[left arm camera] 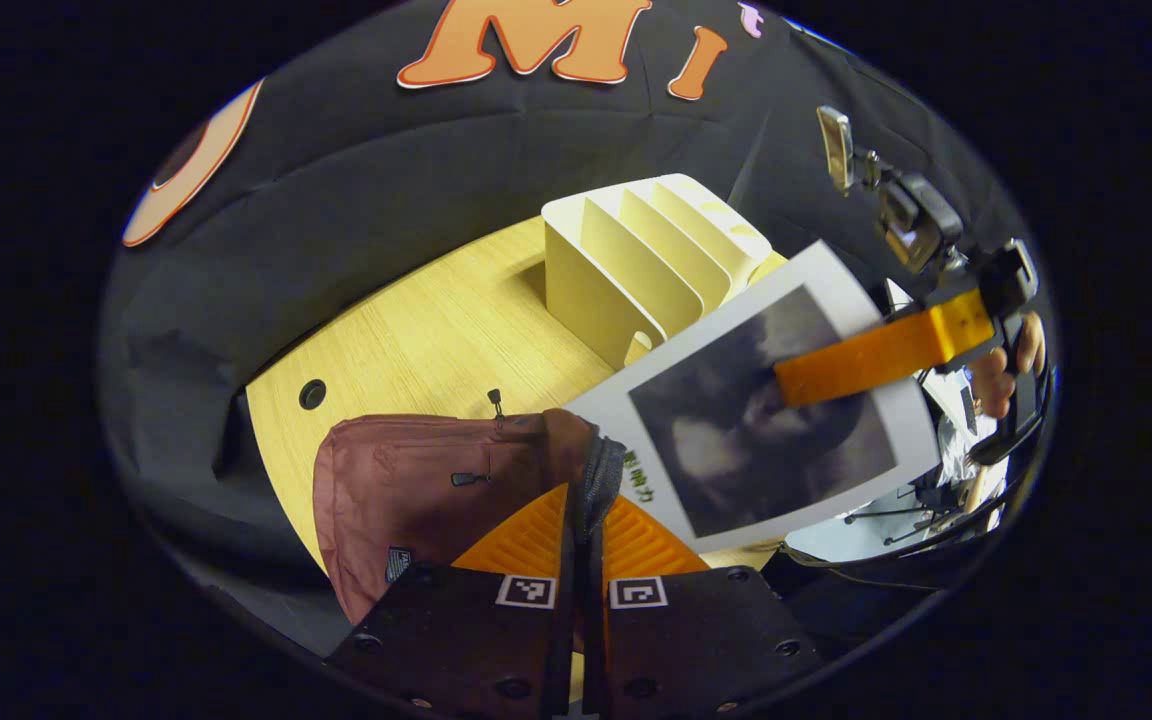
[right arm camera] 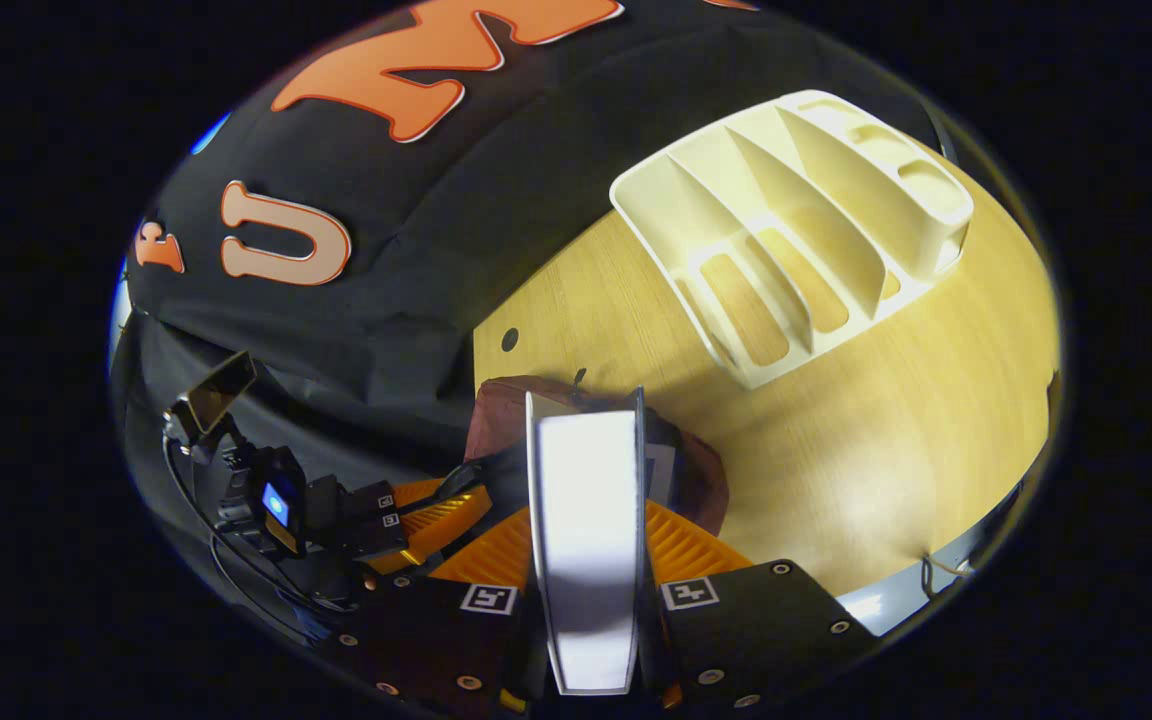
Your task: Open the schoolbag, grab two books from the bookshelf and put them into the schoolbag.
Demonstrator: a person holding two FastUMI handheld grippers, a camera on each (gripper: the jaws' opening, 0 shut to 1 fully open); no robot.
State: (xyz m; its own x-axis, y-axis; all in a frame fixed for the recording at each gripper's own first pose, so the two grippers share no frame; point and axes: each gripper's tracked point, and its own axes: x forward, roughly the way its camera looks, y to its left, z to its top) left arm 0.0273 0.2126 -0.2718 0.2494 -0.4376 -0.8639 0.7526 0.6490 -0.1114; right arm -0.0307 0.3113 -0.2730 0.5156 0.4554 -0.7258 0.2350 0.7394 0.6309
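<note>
In the left gripper view, the left claw (left arm camera: 581, 520) is closed on the zipper edge of the maroon schoolbag (left arm camera: 416, 490), which lies on the wooden worktop (left arm camera: 436, 340) in front of the cream bookshelf (left arm camera: 651, 260); farther off, the right claw (left arm camera: 786, 380) holds a book (left arm camera: 766, 440) with a dark cover picture above the bag. In the right gripper view, the right claw (right arm camera: 586, 540) is clamped on that book (right arm camera: 586, 520), seen edge-on, with the schoolbag (right arm camera: 501, 415) just behind it, the left claw (right arm camera: 441, 510) beside it and the bookshelf (right arm camera: 796, 230) well apart.

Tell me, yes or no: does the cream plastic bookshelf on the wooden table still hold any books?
No: in the right gripper view every slot of the cream plastic bookshelf stands bare, the wooden table showing through its cut-outs.
</note>
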